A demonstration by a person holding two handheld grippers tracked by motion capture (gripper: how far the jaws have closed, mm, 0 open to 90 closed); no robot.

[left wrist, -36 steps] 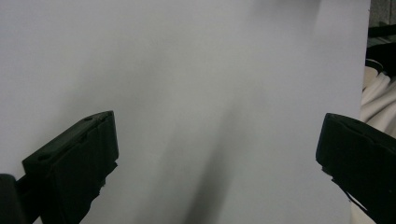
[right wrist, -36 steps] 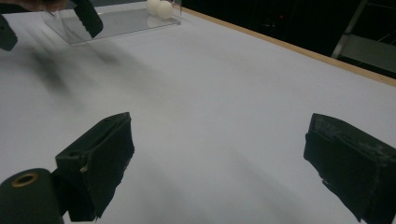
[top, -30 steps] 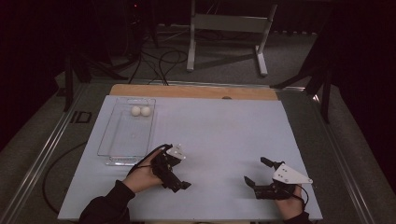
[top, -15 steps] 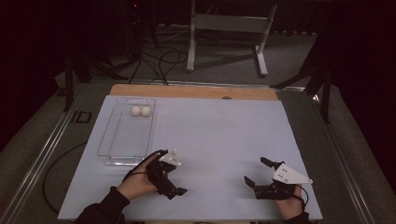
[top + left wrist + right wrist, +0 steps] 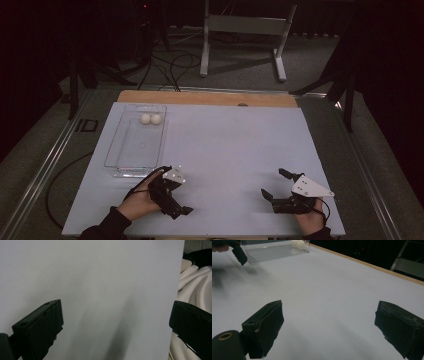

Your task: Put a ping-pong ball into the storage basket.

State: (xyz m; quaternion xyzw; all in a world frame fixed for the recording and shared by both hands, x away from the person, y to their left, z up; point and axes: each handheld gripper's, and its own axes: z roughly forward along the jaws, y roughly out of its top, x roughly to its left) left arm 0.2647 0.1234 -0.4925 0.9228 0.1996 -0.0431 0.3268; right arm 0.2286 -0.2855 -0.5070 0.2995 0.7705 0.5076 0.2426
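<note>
My left gripper is held low near the table's front edge, left of centre, with its jaws angled back toward the person. In the left gripper view the left gripper stands open over bare table, nothing between its jaws. My right gripper rests near the front right, open and pointing left across the table. The right gripper holds nothing in its own view. A clear plastic tray lies at the left, with two white balls at its far end.
The pale blue table top ends in a wooden strip at the far edge. White cloth lies past the near table edge in the left gripper view. The right gripper view has the tray, the balls and the other gripper.
My left gripper has drawn back from the tray's near end toward the front edge and turned its jaws toward the person. The right gripper has stayed put.
</note>
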